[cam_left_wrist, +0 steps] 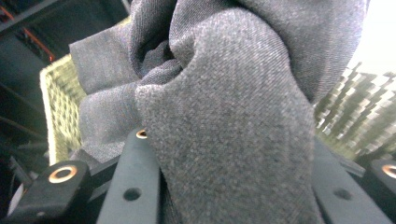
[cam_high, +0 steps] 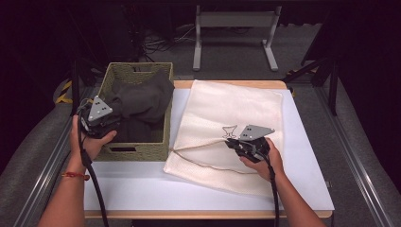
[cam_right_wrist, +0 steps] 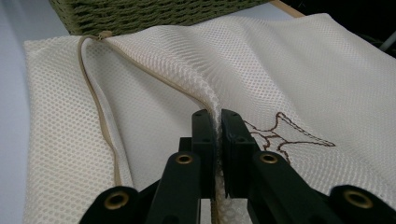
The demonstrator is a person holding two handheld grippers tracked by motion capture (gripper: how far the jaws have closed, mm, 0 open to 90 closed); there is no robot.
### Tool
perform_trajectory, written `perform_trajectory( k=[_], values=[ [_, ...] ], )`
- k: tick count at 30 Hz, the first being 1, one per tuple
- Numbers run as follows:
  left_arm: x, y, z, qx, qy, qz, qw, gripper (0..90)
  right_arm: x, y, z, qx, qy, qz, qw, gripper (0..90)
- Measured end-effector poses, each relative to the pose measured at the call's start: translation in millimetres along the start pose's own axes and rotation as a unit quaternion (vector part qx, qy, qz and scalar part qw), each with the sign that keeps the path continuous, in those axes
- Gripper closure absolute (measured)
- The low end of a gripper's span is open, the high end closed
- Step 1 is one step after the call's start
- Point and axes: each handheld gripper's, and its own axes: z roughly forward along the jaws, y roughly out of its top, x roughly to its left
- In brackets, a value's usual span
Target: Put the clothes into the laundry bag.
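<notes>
The left tool [cam_high: 105,124] is clamped on the grey cloth [cam_high: 142,101] that lies heaped in the basket [cam_high: 137,152] at the table's [cam_high: 142,184] left; the right tool [cam_high: 246,144] has its jaws together on the upper edge of the mesh bag [cam_high: 227,109], which lies flat beside the basket. The job looks like bagging the cloth: raise the pinched edge so the mouth gapes, then lift the cloth clear of the basket rim and feed it in. How wide the mouth is open is hard to judge, and the cloth's lower folds are hidden in the basket.
</notes>
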Motion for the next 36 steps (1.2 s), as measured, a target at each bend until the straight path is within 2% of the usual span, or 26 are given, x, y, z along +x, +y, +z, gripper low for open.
perform_trajectory(
  k=[5, 6, 10, 14, 19, 23, 27, 29, 31, 33, 36],
  values=[
    [-3.7, 2.1, -17.7, -0.045, -0.012, -0.022, 0.9987, 65.7, -0.2, 0.8, -1.3, -0.005, -0.003, 0.003, 1.0, 85.9],
    [-4.4, 2.7, -20.6, -0.053, -0.009, -0.027, 0.9982, 65.7, -0.3, 1.1, -1.6, -0.006, -0.005, 0.003, 1.0, 86.0],
    [-7.3, 7.8, -33.3, -0.08, -0.018, -0.03, 0.9962, 65.8, -0.9, 1.4, -2.7, -0.01, -0.006, 0.006, 0.9999, 86.0],
    [-13.5, 17.3, -54.2, -0.112, -0.022, -0.028, 0.9931, 65.9, -2.0, 1.9, -4.9, -0.017, -0.009, 0.01, 0.9998, 86.1],
    [-22.6, 31.4, -83.2, -0.145, -0.042, -0.027, 0.9882, 66.0, -3.6, 3.2, -6.3, -0.023, -0.015, 0.015, 0.9995, 86.3],
    [-36.1, 37.5, -103.2, -0.15, -0.054, -0.01, 0.9872, 65.9, -3.7, 5.6, -6.8, -0.028, -0.021, 0.018, 0.9992, 86.4],
    [-50.2, 34.0, -120.2, -0.144, -0.074, 0.004, 0.9868, 65.8, -5.4, 8.7, -7.0, -0.033, -0.027, 0.024, 0.9988, 86.6],
    [-56.6, 28.9, -130.0, -0.148, -0.083, 0.008, 0.9855, 65.8, -6.3, 10.1, -6.7, -0.036, -0.028, 0.027, 0.9986, 86.6],
    [-64.8, 23.4, -137.9, -0.151, -0.101, 0.011, 0.9833, 65.7, -6.8, 11.4, -6.0, -0.035, -0.032, 0.027, 0.9985, 86.6],
    [-74.2, 19.1, -141.8, -0.145, -0.109, 0.018, 0.9833, 65.7, -7.7, 12.3, -5.4, -0.036, -0.032, 0.028, 0.9984, 86.6],
    [-95.5, 12.7, -133.2, -0.114, -0.131, 0.034, 0.9843, 65.6, -8.0, 13.4, -4.9, -0.036, -0.034, 0.031, 0.9983, 86.6]
  ],
)
